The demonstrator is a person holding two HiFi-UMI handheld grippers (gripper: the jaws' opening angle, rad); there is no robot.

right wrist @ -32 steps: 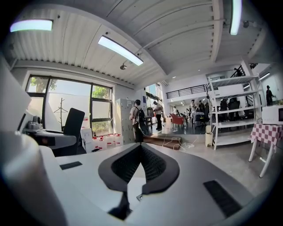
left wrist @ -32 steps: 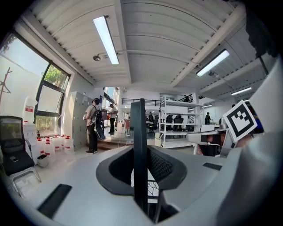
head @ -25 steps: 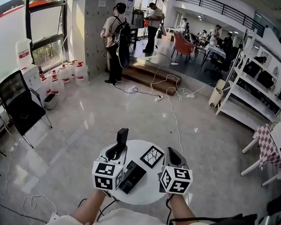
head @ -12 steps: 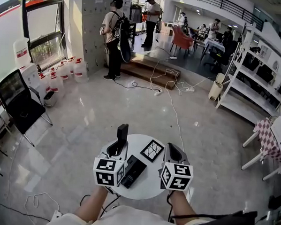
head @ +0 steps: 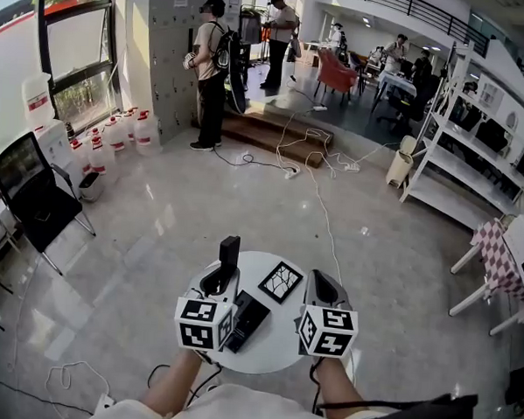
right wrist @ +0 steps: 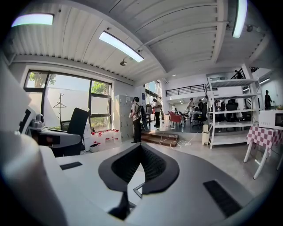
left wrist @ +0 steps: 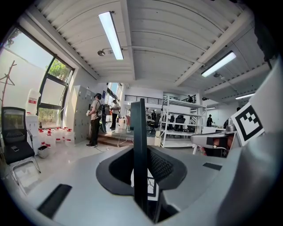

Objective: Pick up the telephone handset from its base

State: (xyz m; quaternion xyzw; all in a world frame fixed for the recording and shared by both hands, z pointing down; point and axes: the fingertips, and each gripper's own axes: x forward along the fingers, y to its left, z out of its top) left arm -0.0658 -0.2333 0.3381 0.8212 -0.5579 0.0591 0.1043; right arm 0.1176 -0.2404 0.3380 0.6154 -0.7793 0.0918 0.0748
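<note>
- Floor (head: 156, 234): pale and glossy, with cables trailing across it towards the far steps.
- Table (head: 277, 343): small, round and white, right below the person, with both grippers over it.
- Left gripper (head: 219, 285): over the table's left side, clenched on the handset. In the left gripper view its jaws (left wrist: 140, 163) press on either side of a thin dark slab.
- Right gripper (head: 322, 286): over the table's right side, pointing ahead. Its jaws (right wrist: 140, 150) meet at the tips with nothing between them.
- Base (head: 249, 322): black, lying flat on the table between the grippers, just beside the left one.
- Handset (head: 229, 251): black, off the base, standing upright out of the left jaws (left wrist: 139, 145).
- Card (head: 281, 281): a square marker flat on the table, beyond the base.
</note>
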